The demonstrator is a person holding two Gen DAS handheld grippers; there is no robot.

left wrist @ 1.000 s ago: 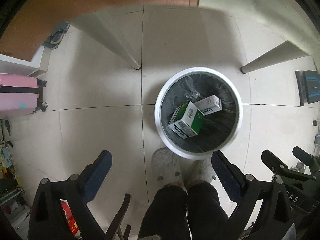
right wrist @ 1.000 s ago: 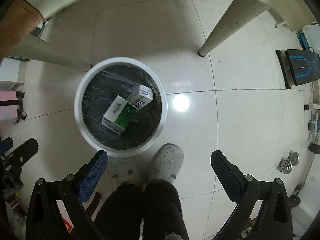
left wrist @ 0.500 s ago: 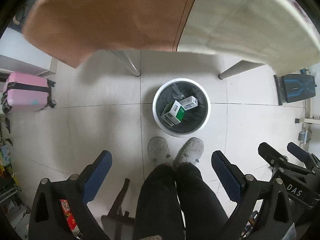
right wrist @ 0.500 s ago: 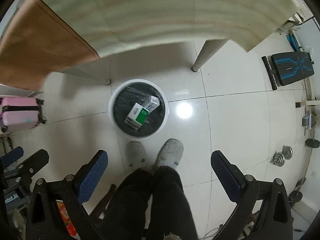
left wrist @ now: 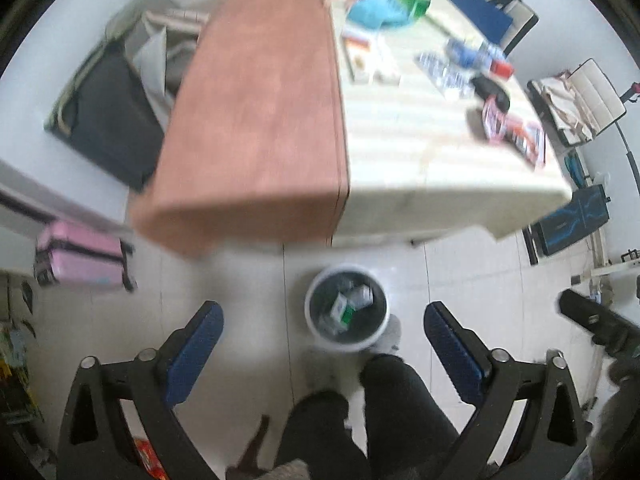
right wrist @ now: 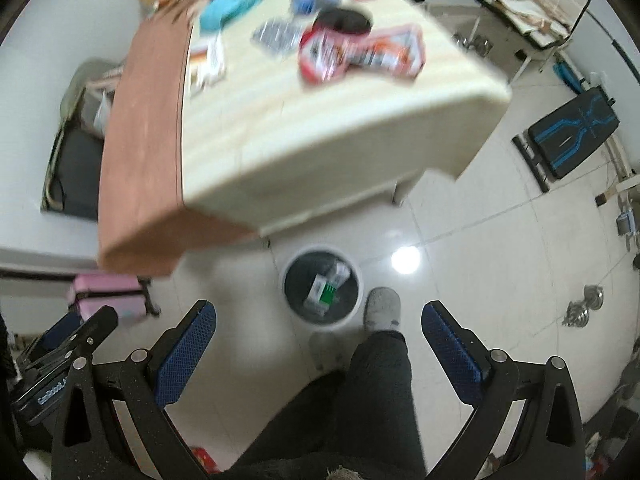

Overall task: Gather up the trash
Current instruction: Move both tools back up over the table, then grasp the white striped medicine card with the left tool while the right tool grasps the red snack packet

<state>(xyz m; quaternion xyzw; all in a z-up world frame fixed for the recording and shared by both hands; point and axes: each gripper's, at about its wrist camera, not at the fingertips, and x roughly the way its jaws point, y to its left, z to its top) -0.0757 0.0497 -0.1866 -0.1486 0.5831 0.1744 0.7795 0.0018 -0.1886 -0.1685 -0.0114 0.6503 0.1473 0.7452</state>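
- My left hand-held gripper (left wrist: 322, 344) hangs high above the floor, released, its blue-padded fingers (left wrist: 192, 348) spread wide with nothing between them.
- My right hand-held gripper (right wrist: 318, 346) is released too, empty, its fingers just as far apart.
- In the left view I see the other gripper's black frame at the right edge; in the right view the left one shows at the lower left.
- The bin (left wrist: 347, 314) stands on the tiled floor (left wrist: 480, 288), just near of the desk edge, white-rimmed with a dark liner.
- Inside the bin I see a green-and-white box (right wrist: 323, 294) and a smaller white box (right wrist: 340, 270) lying against each other.
- The person's dark trouser legs (right wrist: 368, 392) fill the near centre, and a grey slipper (right wrist: 383, 308) sits just right of the bin.
- The desk (left wrist: 400, 152) fills the far half of both views: a brown part on the left, a cream striped part on the right.
- On the cream part more trash is scattered: a red-and-white wrapper (right wrist: 360, 52) near the right side, a silver blister pack (right wrist: 278, 36), a black item (right wrist: 344, 22), a light-blue piece (right wrist: 222, 6), and white cartons (left wrist: 370, 60) by the seam. Blur keeps me from reading any of it.
- A pink suitcase (left wrist: 80, 256) stands on the floor at the left, well apart from the bin.
- A black-and-blue bench (right wrist: 572, 136) lies at the right.
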